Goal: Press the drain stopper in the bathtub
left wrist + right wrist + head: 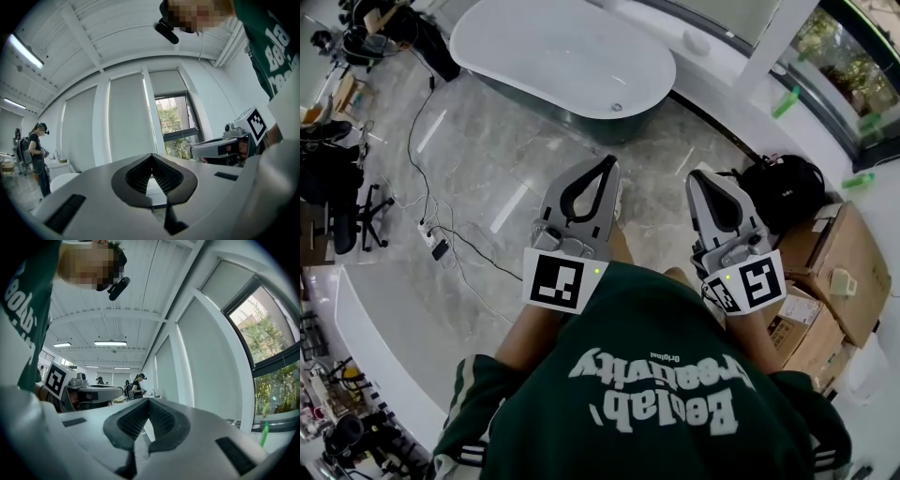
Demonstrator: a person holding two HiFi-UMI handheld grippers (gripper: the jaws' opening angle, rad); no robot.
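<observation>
Grey veined marble flooring (pixel 487 178) is spreading glossy across the room.

Far left: one black wheeled chair (pixel 339 211) is standing there, with one white power strip (pixel 427 234) lying nearby and trailing thin black cables.

Centre back: one white oval bathtub (pixel 534 47), smooth-walled and dark-skirted, is holding only one small round metal drain stopper (pixel 617 107), which is sitting well apart from both grippers.

Centre front: a person in a green sweatshirt (pixel 647 375) is holding two grey grippers.
- The left gripper (pixel 607 165) is showing ribbed black pads meeting at the tips, gripping nothing.
- The right gripper (pixel 705 176) is likewise closed and empty.

Right: one black bag (pixel 787 187) is resting beside two brown cardboard boxes (pixel 848 272).
</observation>
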